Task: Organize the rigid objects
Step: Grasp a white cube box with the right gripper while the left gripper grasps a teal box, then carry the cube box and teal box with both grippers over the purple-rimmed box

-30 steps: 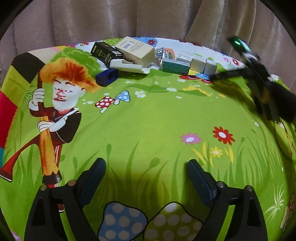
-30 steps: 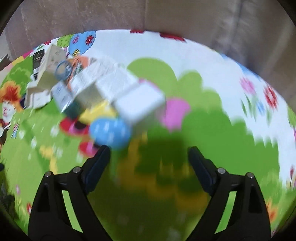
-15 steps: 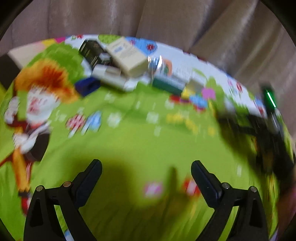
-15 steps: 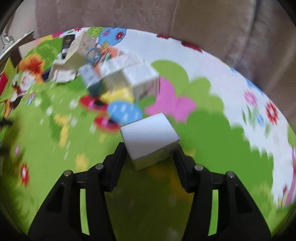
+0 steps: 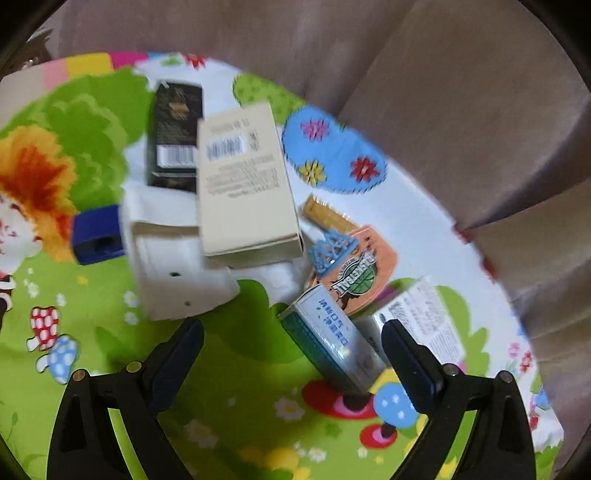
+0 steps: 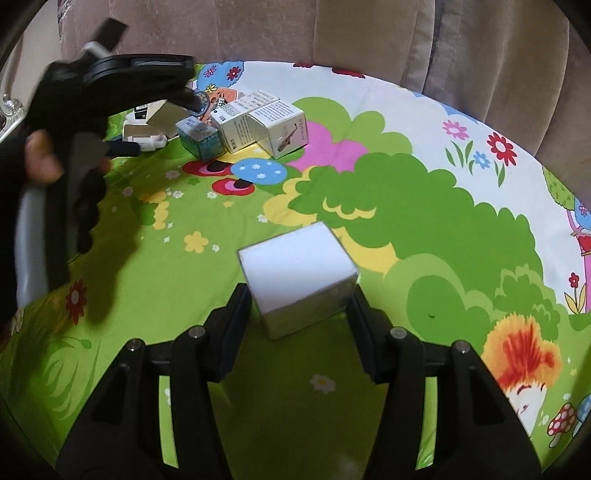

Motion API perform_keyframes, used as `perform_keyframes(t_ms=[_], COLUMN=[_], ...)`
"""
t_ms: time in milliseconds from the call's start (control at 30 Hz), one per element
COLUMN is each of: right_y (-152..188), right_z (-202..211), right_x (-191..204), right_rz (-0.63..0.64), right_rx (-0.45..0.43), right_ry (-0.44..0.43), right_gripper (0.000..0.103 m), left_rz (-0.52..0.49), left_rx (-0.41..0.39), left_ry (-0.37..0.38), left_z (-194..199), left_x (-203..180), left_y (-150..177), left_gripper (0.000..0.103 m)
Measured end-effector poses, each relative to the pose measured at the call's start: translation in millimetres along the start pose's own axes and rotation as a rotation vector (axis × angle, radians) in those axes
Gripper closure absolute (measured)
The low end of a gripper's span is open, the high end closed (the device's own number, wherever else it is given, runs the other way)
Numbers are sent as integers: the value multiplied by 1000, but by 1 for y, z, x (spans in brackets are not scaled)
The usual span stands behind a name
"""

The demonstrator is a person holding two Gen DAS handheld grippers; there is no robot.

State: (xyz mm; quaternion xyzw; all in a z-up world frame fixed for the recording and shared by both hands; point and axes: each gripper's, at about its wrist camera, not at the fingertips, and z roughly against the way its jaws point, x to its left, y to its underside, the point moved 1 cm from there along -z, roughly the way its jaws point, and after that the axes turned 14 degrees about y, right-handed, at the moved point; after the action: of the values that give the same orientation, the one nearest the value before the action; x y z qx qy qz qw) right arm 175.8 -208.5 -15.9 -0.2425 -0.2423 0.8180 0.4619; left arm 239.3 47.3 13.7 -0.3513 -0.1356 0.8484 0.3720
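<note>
My right gripper (image 6: 297, 301) grips a white cube box (image 6: 298, 277) over the near green part of the worktop (image 6: 424, 221). My left gripper (image 5: 291, 341) hangs spread wide above the far-left box pile, teal box (image 5: 328, 343) between its fingers.

You had the cartoon-printed play mat (image 6: 424, 229) under everything, green with mushrooms and flowers, its white edge running from ten to three o'clock. Beyond it, at twelve o'clock, hung the beige pleated curtain (image 6: 369, 33).
</note>
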Motion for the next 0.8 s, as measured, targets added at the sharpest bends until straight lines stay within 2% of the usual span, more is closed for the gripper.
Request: perform_keyframes(t_ms=[33, 67, 133, 200, 267, 300, 367, 400, 433, 467, 533, 600, 667, 733, 800], right_y=[-1, -2, -1, -1, -1, -2, -2, -2, -2, -2, -2, -2, -2, -2, -2], right_z=[0, -1, -1, 0, 1, 1, 1, 1, 1, 1, 1, 1, 1, 0, 0], right_x=[1, 1, 1, 0, -1, -1, -1, -1, -1, -1, -1, -1, -1, -1, -1], right_rz=[0, -3, -6, -9, -15, -17, -20, -20, -21, -21, -24, -24, -23, -22, -22], right_rx=[1, 1, 3, 4, 5, 5, 6, 6, 6, 7, 7, 7, 7, 8, 9], right_ry=[0, -3, -6, -8, -13, -14, -14, -14, -14, -14, -15, -15, -12, -9, -9], right_gripper=[46, 46, 46, 45, 45, 45, 45, 45, 45, 45, 45, 45, 45, 45, 45], left_rz=[-1, 10, -1, -64, -176, -236, -298, -333, -371, -421, -487, -556, -578, -597, -628], left_rx=[20, 12, 5, 22, 52, 52, 68, 73, 74, 80, 102, 140, 188, 204, 209], left_ry=[-47, -38, -101, -171, -241, -245, -190, -166, -140, -91, -14, 104, 194, 236, 242], left_z=[-8, -10, -16, -28, -42, -45, -40, -34, -25, -15, -3, 9, 24, 40, 50], left_x=[-1, 0, -5, -17, -31, -36, -37, -37, -34, -30, -20, -6, 9, 23, 31], left_y=[-1, -1, -1, 1, 7, 10, 16, 18, 22, 26, 33, 35, 37, 40, 48], left_gripper=[5, 5, 5, 2, 1, 2, 7, 25, 51, 66, 69, 69, 69, 69, 69])
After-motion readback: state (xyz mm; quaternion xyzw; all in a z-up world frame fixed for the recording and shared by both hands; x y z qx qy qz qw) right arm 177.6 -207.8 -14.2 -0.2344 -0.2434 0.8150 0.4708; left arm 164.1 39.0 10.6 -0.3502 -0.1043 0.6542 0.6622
